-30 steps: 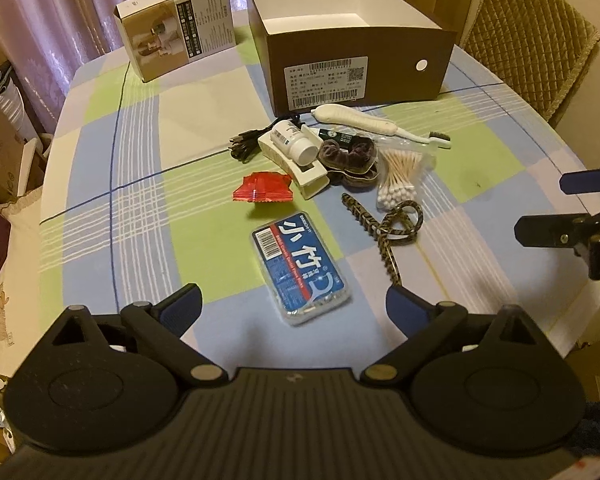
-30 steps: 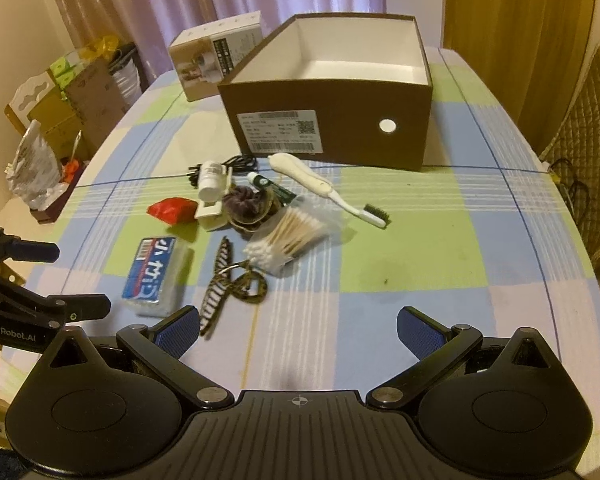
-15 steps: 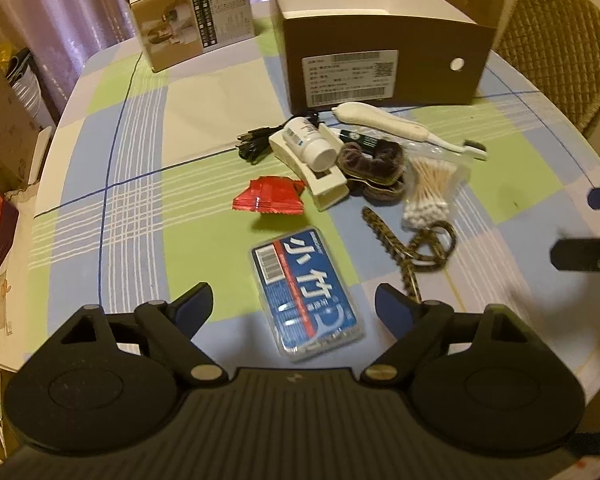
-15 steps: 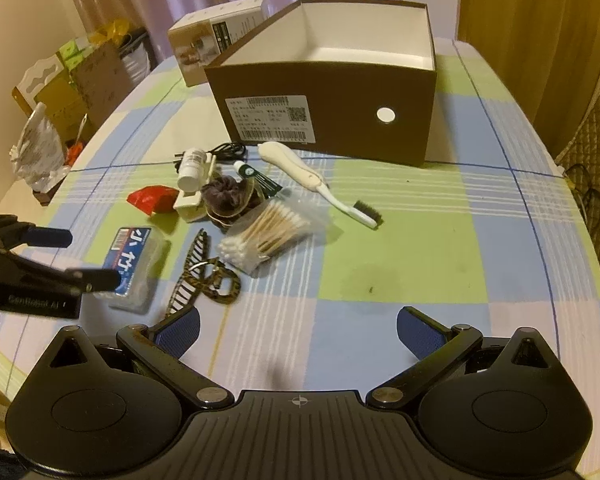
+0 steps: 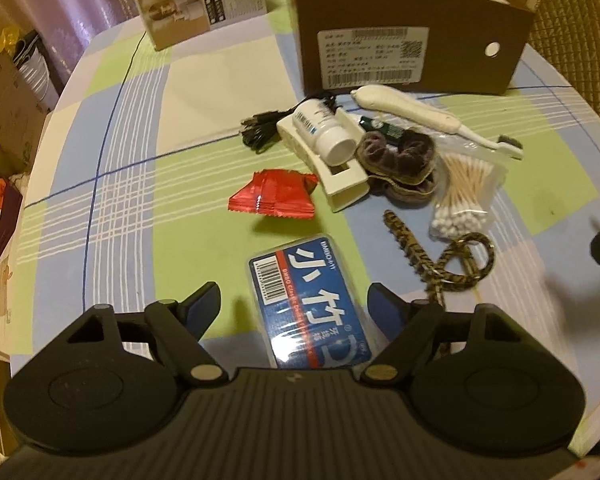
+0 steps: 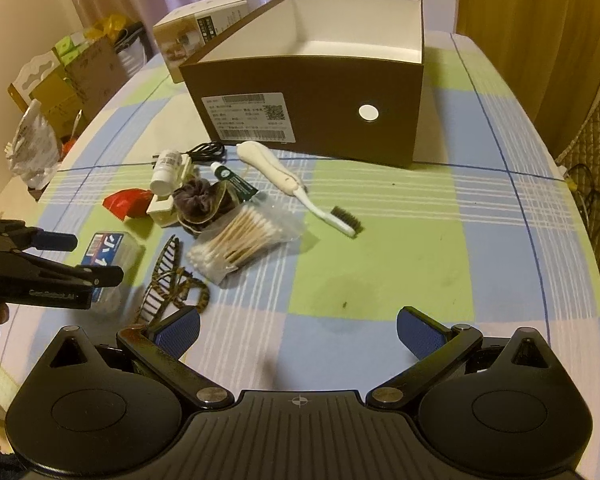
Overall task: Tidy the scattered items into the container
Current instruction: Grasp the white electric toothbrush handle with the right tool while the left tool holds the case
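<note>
Left wrist view: the left gripper (image 5: 294,306) gapes wide over a glossy blue plastic-wrapped packet (image 5: 310,300) on the checked tablecloth (image 5: 120,160).

Right wrist view: the right gripper (image 6: 298,330) is wide, empty; the brown cardboard box (image 6: 320,120) stands beyond the scattered cotton swabs (image 6: 240,240).

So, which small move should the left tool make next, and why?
Probably lower the left tool a little and close on the blue tissue pack. Its open fingers already straddle the pack, it lies apart from the other items, and the brown box looks empty.
</note>
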Demonstrator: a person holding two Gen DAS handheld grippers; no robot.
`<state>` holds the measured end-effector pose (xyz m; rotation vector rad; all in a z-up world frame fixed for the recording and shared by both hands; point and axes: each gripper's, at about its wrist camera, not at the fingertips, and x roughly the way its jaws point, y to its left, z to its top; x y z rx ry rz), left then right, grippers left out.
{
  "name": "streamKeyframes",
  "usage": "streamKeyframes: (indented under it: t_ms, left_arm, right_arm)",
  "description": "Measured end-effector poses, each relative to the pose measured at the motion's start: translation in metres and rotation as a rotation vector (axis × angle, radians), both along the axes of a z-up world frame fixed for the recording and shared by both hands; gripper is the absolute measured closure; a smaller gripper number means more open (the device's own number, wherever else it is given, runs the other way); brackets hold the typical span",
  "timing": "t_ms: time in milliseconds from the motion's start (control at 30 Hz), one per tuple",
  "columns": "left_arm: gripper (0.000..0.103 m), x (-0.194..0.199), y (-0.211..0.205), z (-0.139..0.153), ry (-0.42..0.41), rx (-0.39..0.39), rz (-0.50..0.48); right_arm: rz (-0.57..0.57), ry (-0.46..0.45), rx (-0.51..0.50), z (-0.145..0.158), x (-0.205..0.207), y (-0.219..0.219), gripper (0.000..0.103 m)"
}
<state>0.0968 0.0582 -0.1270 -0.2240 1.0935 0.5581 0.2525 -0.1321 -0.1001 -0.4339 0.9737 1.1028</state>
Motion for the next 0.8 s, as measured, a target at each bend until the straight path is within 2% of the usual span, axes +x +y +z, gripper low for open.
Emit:
streamKeyframes:
  t_ms: [133,200,300,500,567,600,667,733,800]
  left_arm:
    - [0.032,0.002,0.004,-0.004,-0.004,-0.024,0.016]
    - [0.044,0.003,0.005,-0.005,-0.009,-0.034,0.015]
    - [0.049,0.003,0.008,-0.006,-0.012,-0.033,0.021]
    - [0.049,-0.007,0.024,-0.006,-0.014,-0.023,0.082]
    - [0.049,-0.01,0.033,-0.006,-0.012,-0.022,0.113]
    - [0.049,-0.012,0.036,-0.005,-0.012,-0.023,0.124]
    - [0.049,-0.014,0.04,-0.004,-0.011,-0.027,0.139]
    - [0.049,-0.014,0.043,-0.004,-0.01,-0.026,0.145]
    - [0.049,-0.014,0.043,-0.005,-0.006,-0.02,0.146]
  right_arm:
    - [0.013,-0.007,-0.005,-0.003,0.006,0.004,0.002]
    - [0.024,-0.016,-0.005,-0.004,0.008,0.007,0.002]
    - [0.048,-0.033,-0.001,-0.006,0.012,0.012,0.002]
    - [0.104,-0.084,0.043,-0.006,0.028,0.025,0.002]
    - [0.143,-0.108,0.069,-0.007,0.034,0.031,0.017]
    - [0.163,-0.118,0.078,-0.008,0.037,0.035,0.027]
    - [0.196,-0.143,0.084,-0.011,0.045,0.043,0.037]
    - [0.241,-0.166,0.089,-0.015,0.051,0.051,0.058]
    - [0.274,-0.166,0.072,-0.023,0.059,0.058,0.063]
